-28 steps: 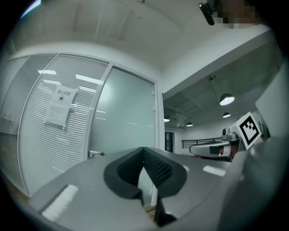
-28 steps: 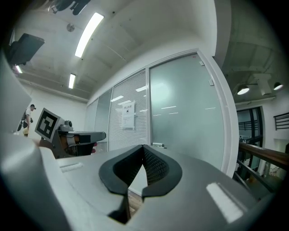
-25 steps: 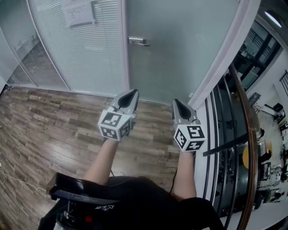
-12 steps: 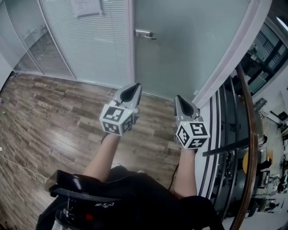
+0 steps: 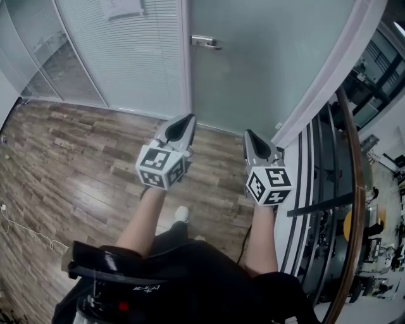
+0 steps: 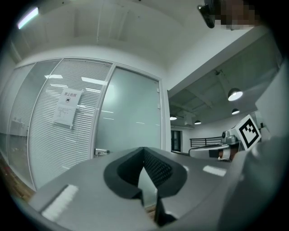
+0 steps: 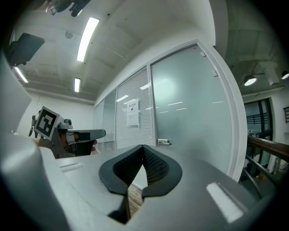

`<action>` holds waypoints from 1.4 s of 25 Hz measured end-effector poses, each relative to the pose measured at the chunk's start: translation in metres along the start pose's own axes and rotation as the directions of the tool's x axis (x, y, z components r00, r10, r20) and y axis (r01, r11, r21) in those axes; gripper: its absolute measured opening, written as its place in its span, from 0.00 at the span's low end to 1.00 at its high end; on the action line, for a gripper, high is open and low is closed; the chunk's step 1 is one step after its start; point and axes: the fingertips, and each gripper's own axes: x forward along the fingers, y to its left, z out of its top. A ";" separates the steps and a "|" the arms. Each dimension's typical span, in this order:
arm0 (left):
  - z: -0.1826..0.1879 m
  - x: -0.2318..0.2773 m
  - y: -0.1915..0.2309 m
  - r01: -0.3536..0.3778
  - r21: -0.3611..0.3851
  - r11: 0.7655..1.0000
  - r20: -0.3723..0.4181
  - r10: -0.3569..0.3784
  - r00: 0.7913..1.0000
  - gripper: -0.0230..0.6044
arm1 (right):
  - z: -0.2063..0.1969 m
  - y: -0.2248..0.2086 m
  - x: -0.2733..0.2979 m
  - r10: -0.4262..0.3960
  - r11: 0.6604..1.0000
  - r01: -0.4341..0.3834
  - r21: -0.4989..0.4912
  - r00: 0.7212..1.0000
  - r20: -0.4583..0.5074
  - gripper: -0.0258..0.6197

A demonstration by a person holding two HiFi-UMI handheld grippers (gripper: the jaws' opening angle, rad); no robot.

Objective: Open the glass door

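In the upper middle of the head view: a frosted glass door, looking shut, with a silver handle near its left edge. Left of it, a glass wall with white blinds and a sheet of paper stuck up high. Right of it, a white door frame slanting down, then a dark railing along the right side. Below all that, a brown wood floor.

In the middle of the picture: the left gripper and the right gripper, side by side but apart, both pointing up the picture at the door. Well short of the door, and not touching the handle.

In the left gripper view: fingers together at the tip, with nothing between them, and the handle far behind at the left. In the right gripper view: fingers pressed together too, holding nothing, with the handle showing just above them.

Near the bottom of the head view, between the two arms: a white shoe on the floor.
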 end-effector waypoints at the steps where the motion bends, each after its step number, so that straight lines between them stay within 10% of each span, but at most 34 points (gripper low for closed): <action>1: -0.001 0.002 0.002 0.000 -0.001 1.000 0.001 0.000 1.000 0.03 | -0.001 -0.001 0.001 -0.002 1.000 0.002 0.002 1.000 -0.002 0.04; 35: -0.023 0.102 0.083 0.238 -0.083 0.968 0.006 -0.239 0.971 0.03 | 0.004 -0.028 0.113 -0.130 0.991 0.130 -0.008 0.991 -0.020 0.04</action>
